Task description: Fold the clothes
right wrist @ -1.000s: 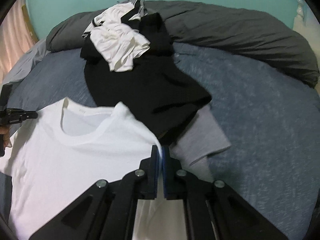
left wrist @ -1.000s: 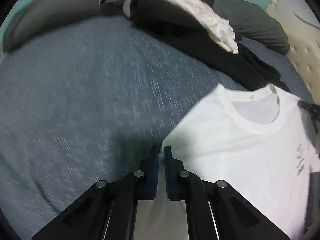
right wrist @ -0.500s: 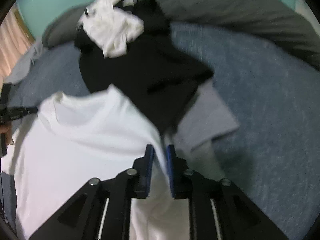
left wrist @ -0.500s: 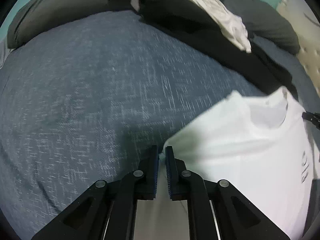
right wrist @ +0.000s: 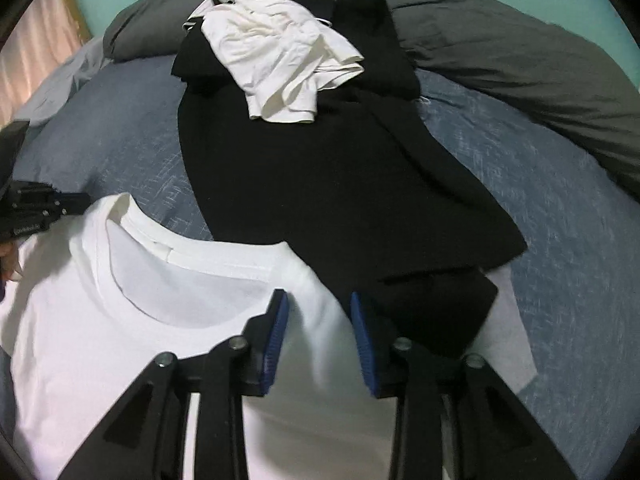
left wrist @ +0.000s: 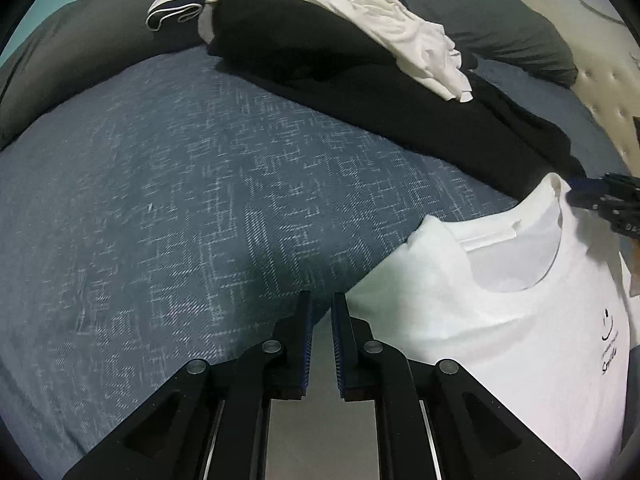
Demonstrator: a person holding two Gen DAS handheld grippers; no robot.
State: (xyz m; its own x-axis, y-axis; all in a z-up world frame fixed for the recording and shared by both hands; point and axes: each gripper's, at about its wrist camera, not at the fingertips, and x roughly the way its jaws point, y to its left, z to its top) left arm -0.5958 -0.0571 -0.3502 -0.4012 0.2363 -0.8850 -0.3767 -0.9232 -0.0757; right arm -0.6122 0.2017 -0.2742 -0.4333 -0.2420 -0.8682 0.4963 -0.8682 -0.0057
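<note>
A white T-shirt [left wrist: 500, 340] [right wrist: 100, 340] lies face up on the blue bed sheet [left wrist: 160, 200], collar away from me. My left gripper [left wrist: 320, 296] hovers just off the shirt's left shoulder edge; its jaws are almost together and only sheet shows in the gap. It also shows at the left edge of the right wrist view [right wrist: 40, 208]. My right gripper [right wrist: 318, 296] stands over the other shoulder with its jaws apart and closing. The cloth lies under them and the pads do not press it. Its tip appears in the left wrist view [left wrist: 612, 204].
A black garment [right wrist: 340, 184] stretches away from the shirt's right shoulder, with a crumpled white one [right wrist: 280, 52] on top and a grey cloth [right wrist: 516, 340] under its near end. A dark grey duvet [right wrist: 520, 60] lines the far side. A cream headboard [left wrist: 592, 60] is at the right.
Both grippers held the shirt's shoulder corners and have let go. The right jaws have parted wide. Both hands came lower and the shirt now lies flat.
</note>
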